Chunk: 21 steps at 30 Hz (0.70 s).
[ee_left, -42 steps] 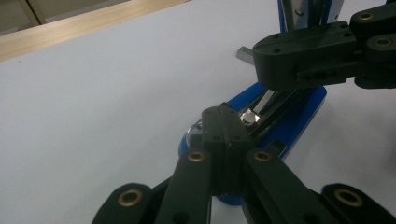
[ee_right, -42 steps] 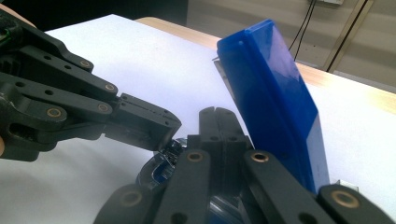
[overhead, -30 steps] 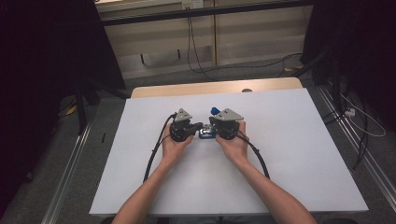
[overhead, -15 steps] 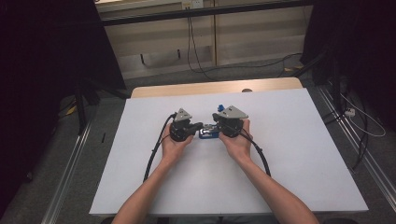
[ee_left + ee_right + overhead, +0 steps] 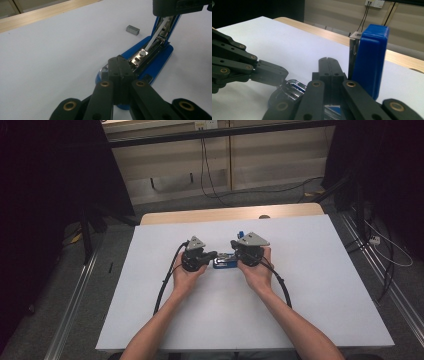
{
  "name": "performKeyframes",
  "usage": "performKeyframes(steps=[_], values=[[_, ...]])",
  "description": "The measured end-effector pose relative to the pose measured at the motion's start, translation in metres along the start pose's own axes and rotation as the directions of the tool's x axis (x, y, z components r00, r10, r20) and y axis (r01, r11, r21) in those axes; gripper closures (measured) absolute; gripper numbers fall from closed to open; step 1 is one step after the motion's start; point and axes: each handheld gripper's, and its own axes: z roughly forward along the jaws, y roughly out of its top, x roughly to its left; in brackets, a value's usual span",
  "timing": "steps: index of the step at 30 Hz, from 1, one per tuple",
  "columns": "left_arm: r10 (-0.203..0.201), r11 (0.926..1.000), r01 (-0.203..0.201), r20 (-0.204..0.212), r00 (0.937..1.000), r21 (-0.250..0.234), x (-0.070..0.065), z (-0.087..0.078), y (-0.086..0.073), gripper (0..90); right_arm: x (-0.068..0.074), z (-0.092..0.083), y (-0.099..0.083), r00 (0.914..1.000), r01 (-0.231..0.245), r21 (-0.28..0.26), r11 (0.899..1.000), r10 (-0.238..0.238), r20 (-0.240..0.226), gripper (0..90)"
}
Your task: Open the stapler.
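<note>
A blue stapler point(image 5: 224, 262) lies opened at the middle of the white table point(image 5: 310, 285). Its blue top cover point(image 5: 369, 60) stands upright and its chrome magazine point(image 5: 147, 53) is bared. My left gripper point(image 5: 119, 60) is shut with nothing between its jaws, and its tips rest on the near end of the magazine. In the high view the left gripper point(image 5: 212, 255) points right at the stapler. My right gripper point(image 5: 327, 60) is shut too, its closed jaws just beside the upright cover, over the stapler's base. A small block of staples point(image 5: 132, 29) lies on the table past the stapler.
The table's wooden far edge point(image 5: 225, 214) runs behind the stapler. Black cables point(image 5: 165, 280) trail from both grippers toward the near edge. Dark stands and loose cables sit on the floor at both sides.
The right gripper and the stapler's blue cover have shifted slightly to the right. The left gripper has stayed where it was.
</note>
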Motion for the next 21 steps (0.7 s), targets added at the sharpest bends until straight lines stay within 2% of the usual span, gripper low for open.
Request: performKeyframes(steps=[8,9,21], values=[[0.011,0.9999,-0.011,-0.004,0.9999,0.004,-0.0001,-0.0003,0.0002,90.0,-0.0029,-0.0016,0.0003,1.0000,-0.002,0.000,1.000,0.002,-0.001,90.0],[0.011,0.9999,-0.011,-0.003,0.9999,0.003,0.0000,-0.0002,0.0001,90.0,-0.0040,-0.0018,0.0005,0.9999,-0.007,0.000,1.000,0.007,-0.010,90.0],[0.007,1.0000,-0.007,-0.004,1.0000,0.003,-0.0006,-0.0002,0.0000,90.0,-0.0096,-0.0062,0.0016,0.9999,-0.011,0.002,1.000,0.011,-0.002,90.0]])
